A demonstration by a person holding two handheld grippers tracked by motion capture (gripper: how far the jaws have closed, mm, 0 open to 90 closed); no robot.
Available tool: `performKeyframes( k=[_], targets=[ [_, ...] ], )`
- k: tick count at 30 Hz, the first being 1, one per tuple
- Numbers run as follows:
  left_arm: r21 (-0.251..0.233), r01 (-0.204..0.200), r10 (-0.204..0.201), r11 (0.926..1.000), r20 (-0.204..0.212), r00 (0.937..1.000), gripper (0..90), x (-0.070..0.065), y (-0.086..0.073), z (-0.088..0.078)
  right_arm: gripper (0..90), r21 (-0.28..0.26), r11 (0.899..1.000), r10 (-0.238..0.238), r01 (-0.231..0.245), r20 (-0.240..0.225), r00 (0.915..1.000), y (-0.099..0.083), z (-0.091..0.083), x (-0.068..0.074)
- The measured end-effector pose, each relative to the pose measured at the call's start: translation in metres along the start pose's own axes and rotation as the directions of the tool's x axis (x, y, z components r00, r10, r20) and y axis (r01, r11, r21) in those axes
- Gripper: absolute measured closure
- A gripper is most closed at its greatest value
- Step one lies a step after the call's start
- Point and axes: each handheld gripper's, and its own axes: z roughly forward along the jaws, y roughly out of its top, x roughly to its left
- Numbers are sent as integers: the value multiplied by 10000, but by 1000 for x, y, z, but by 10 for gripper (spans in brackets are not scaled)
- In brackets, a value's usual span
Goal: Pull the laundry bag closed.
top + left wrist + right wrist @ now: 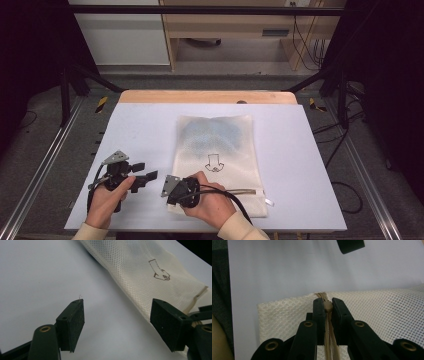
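The right gripper (pixel 326 305) pinches the zipper pull (pixel 327 306) of the mesh bag (pixel 216 150) to slide it; the left gripper (pixel 117 321) waits beside, jaws open and empty.

I see a cream mesh laundry bag (pixel 216 150) with a bluish patch showing through and a dark outlined arrow print (pixel 214 163), on a white table (pixel 140 130); both grippers' jaws are black.

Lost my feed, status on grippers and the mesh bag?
Right gripper shut on zipper pull. Left gripper open, beside mesh laundry bag. Nothing in the way.
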Motion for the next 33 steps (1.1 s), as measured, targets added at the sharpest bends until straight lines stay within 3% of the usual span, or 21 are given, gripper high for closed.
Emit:
performKeyframes(
  k=[10,11,12,18,21,33],
  targets=[
    [568,-549,504,9969,770,9958,275,-20,-12,-9,817,-245,9988,411,-414,-150,9990,-4,-3,-4],
    [734,-642,559,9952,1102,9923,274,-26,-16,-11,817,-287,9981,535,-542,-224,9983,-6,-2,-6],
    [734,-642,559,9952,1102,9923,273,-26,-16,-11,817,-295,9979,564,-573,-303,9980,-6,-1,-7],
    [1005,-1162,955,9881,1911,9769,263,-47,-23,-8,818,-392,9960,789,-809,-501,9956,-7,0,-10],
    [1098,-1200,936,9867,2198,9710,236,-55,-25,-5,818,-408,9961,757,-780,-558,9956,-7,1,-10],
    [1241,-1276,1012,9840,1991,9747,192,-61,-32,15,818,-564,9947,817,-854,-653,9945,-7,-2,-11]
  ],
)
